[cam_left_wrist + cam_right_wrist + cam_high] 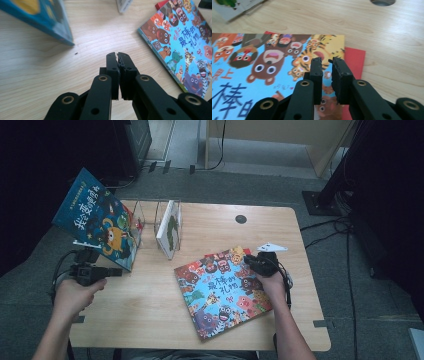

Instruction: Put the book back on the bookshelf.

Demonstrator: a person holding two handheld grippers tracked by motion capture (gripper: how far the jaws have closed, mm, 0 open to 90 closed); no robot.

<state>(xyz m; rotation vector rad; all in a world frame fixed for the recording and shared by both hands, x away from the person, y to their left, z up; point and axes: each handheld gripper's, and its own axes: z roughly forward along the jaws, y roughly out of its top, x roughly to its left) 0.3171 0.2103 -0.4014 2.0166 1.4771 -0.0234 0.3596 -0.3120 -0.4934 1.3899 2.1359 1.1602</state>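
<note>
My left tongs (117, 55) are closed, empty, over bare surface (150, 295). My right tongs (327, 61), slightly parted, grip nothing, poised above the animal book (222, 287) at right.

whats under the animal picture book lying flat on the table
A red book or sheet lies under the animal picture book, its corner poking out at the far edge. The rest of it, cover included, is hidden.

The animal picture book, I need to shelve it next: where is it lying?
In the high view the animal picture book lies flat right of centre on the table, under the right gripper, atop a red book.
</note>
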